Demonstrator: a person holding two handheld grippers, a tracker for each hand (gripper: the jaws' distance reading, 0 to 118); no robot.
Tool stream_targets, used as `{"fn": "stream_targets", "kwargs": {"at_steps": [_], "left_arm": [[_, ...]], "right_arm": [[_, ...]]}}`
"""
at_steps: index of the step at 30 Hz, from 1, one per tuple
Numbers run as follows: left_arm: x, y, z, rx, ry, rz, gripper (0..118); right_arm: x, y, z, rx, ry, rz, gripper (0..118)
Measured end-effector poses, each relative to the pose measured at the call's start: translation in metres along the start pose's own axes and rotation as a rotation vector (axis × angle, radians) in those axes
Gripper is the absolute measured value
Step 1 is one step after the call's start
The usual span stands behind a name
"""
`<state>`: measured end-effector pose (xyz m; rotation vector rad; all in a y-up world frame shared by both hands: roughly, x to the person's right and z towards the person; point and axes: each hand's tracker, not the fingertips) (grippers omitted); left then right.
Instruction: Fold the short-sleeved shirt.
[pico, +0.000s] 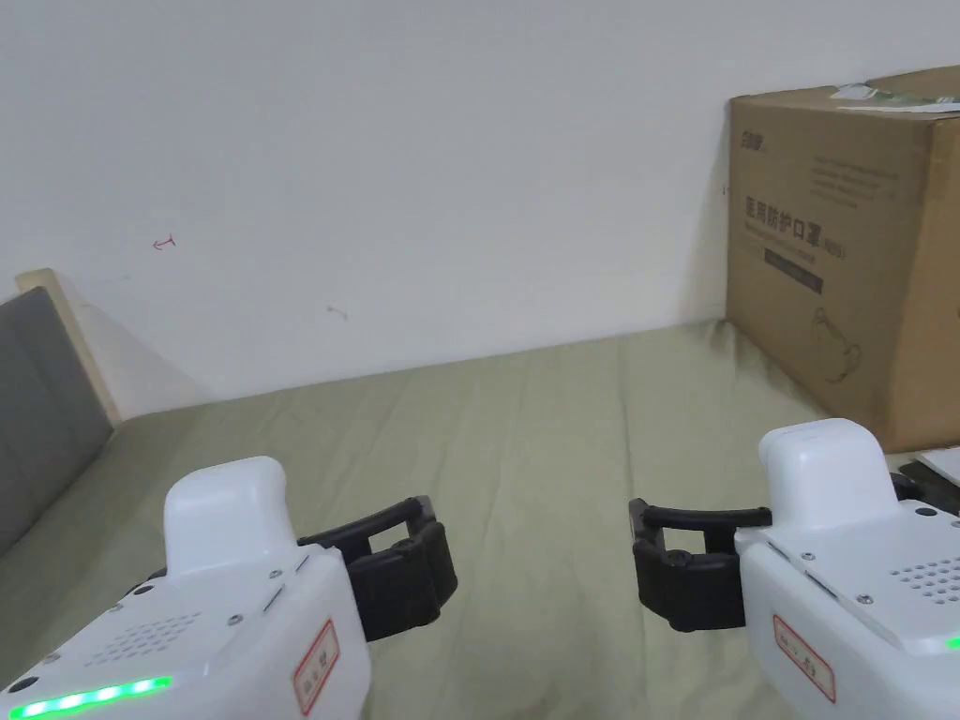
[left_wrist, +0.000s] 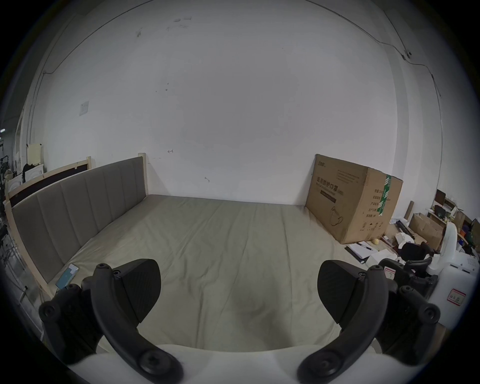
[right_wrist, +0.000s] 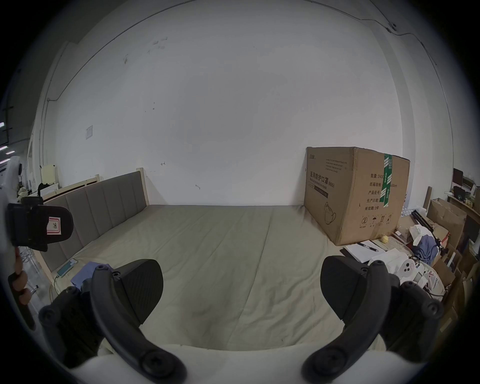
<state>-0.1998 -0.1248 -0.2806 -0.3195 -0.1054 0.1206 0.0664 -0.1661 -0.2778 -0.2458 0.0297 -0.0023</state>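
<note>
Held above the bed (pico: 525, 441), jaws spread wide and empty: left gripper (left_wrist: 239, 291), right gripper (right_wrist: 241, 291). From the right gripper view: blue shirt (right_wrist: 83, 274) bunched at the bed's left edge, partly hidden. Cardboard box (pico: 844, 253) at far right corner.

An olive-sheeted bed (left_wrist: 220, 249) bears a large cardboard box (left_wrist: 350, 200) at its far right corner.

Both grippers (left_wrist: 237, 291) (right_wrist: 241, 291) agape — empty.
</note>
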Motion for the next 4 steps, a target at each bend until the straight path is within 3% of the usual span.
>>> {"fn": "stream_targets", "kwargs": {"at_steps": [4], "left_arm": [[0.0,-0.0001,0.0013,0.017,0.022,0.008,118]], "right_arm": [[0.0011,0.0008,0.0006,0.004,-0.001,0.001,118]]}}
